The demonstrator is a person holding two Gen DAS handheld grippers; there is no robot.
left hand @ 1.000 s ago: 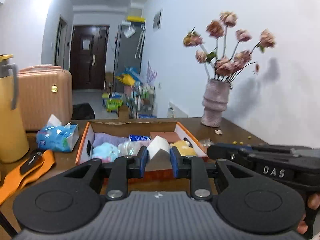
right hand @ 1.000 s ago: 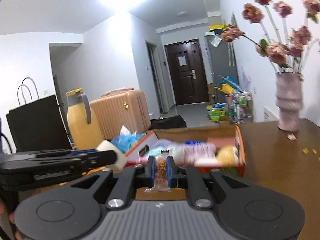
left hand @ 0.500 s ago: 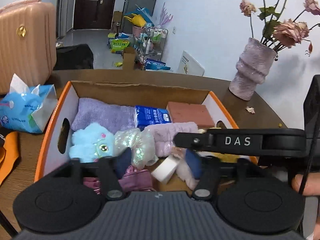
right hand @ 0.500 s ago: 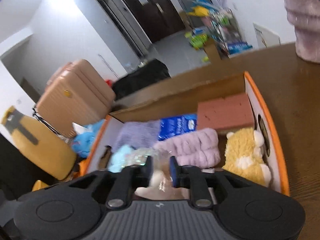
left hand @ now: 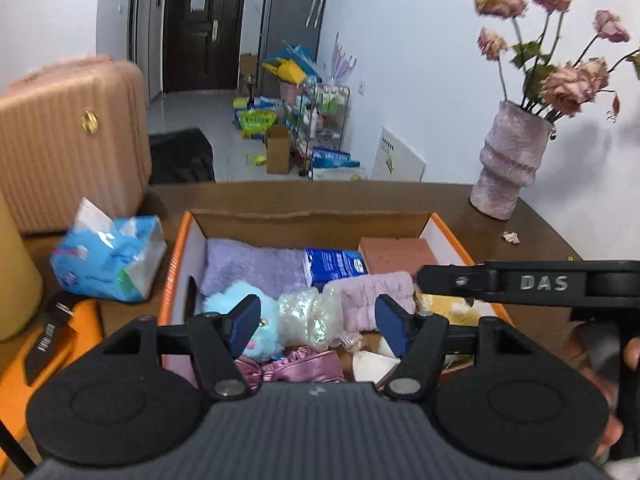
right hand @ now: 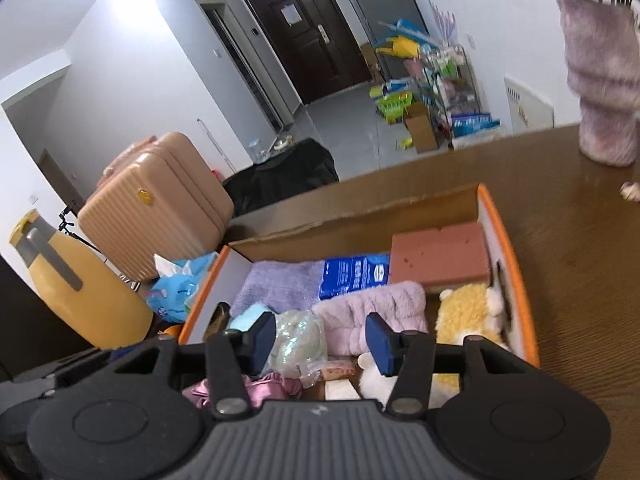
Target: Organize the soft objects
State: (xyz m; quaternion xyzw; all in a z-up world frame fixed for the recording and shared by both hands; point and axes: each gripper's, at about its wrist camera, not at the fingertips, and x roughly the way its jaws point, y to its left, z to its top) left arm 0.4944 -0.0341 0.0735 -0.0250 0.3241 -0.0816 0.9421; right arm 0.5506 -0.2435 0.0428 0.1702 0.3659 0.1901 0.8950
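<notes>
From the left wrist, the left gripper (left hand: 318,326) is hovering wide and empty over the near end of the box (left hand: 174,276), a white sponge (left hand: 370,362) lying just below its right finger. From the right wrist, the right gripper (right hand: 322,338) is likewise gaping empty over the box, a clear packet (right hand: 298,340) sitting between its fingers, closer to this hand.
</notes>
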